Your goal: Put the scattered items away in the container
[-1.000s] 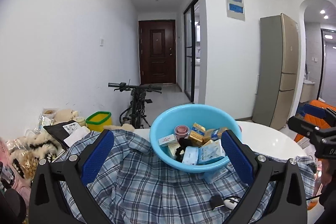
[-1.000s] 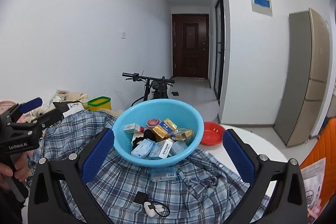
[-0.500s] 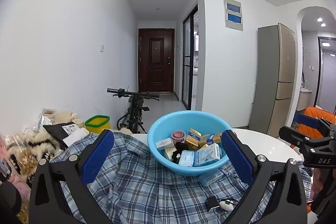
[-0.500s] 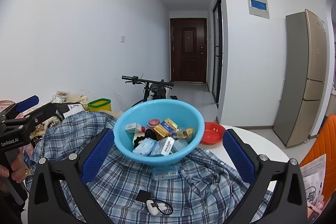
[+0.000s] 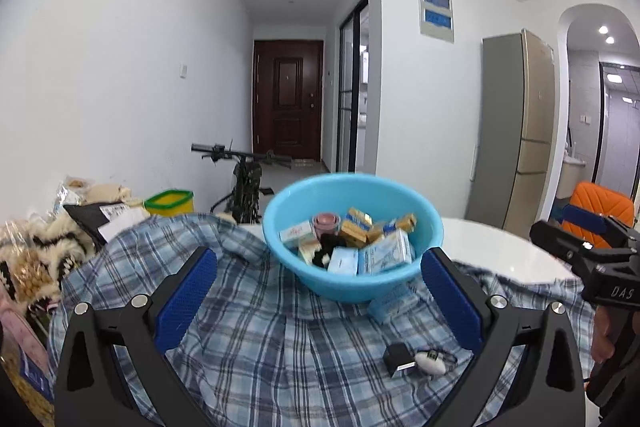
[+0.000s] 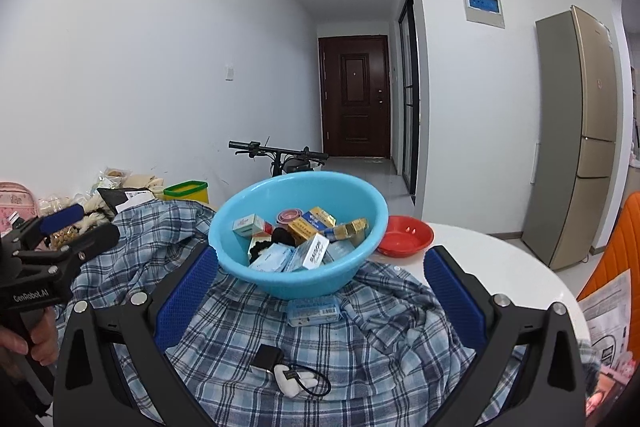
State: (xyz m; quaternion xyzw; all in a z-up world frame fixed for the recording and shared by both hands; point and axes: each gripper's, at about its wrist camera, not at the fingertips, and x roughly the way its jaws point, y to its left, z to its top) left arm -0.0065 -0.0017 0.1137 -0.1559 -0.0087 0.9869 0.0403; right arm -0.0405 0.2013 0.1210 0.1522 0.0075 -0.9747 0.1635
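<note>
- We are holding the left gripper (image 5: 318,279) and the right gripper (image 6: 320,285) with jaws spread wide and nothing between the pads; over the last second both have been tilting up and drawing back a little, so more ceiling and more cloth are showing now.
- Nearest to us, the black charger (image 6: 266,357) and the white earbud case (image 6: 294,379) with its looped cord are lying on the plaid shirt (image 6: 360,339), untouched and sitting where they were a second ago.
- Just beyond them, the pale blue tissue pack (image 6: 314,311) is resting on the shirt against the foot of the bowl, also unmoved.
- Farther on, the blue bowl (image 6: 360,199) is standing upright on the shirt, already holding a heap of small boxes (image 6: 308,231); its contents are looking the same as before.
- To the bowl's right, the red dish (image 6: 406,237) is sitting on the white table (image 6: 500,259).
- We are judging that the retreat means a pause between picks: three things are waiting outside the bowl.
</note>
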